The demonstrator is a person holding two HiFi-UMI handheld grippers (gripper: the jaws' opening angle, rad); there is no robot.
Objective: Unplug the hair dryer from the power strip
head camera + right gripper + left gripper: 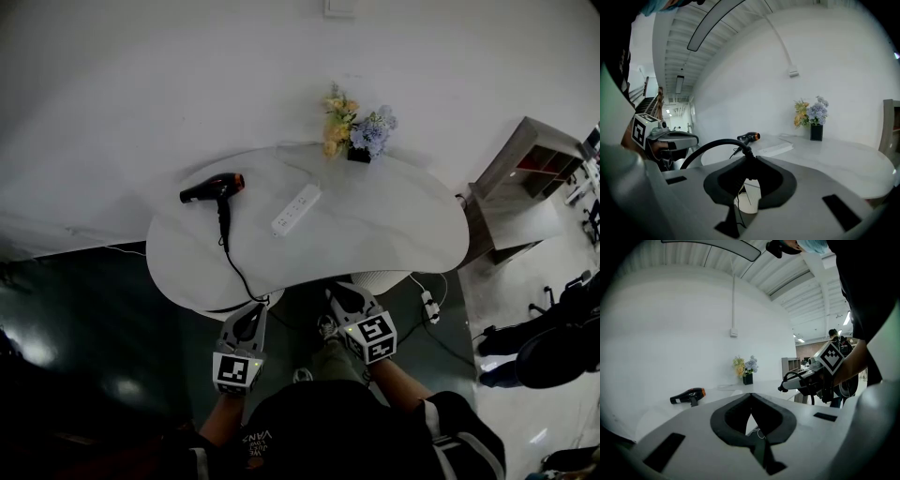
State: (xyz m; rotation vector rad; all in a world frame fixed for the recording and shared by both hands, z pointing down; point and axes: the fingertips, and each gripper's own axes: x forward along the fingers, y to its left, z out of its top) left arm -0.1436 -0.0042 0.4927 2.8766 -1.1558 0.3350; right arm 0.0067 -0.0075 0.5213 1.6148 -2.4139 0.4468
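Note:
A black hair dryer (pixel 214 188) with an orange nozzle lies at the left of the white table (pixel 403 230), and the white power strip (pixel 296 209) lies near the middle. The dryer's black cord (pixel 234 264) runs off the table's front edge. My right gripper (pixel 342 292), in front of the table, is shut on the cord's plug (pixel 746 153), away from the strip (pixel 776 149). The cord (pixel 705 148) arcs leftward from its jaws. My left gripper (pixel 249 317) is beside it, shut and empty (pixel 751 395). In the left gripper view the dryer (pixel 689 395) and the right gripper (pixel 783 387) show.
A vase of flowers (pixel 356 127) stands at the table's back edge by the wall. A wooden shelf unit (pixel 520 164) is to the right. A second strip (pixel 429 305) with cables lies on the floor under the table's right side. A person (pixel 548 352) stands at the far right.

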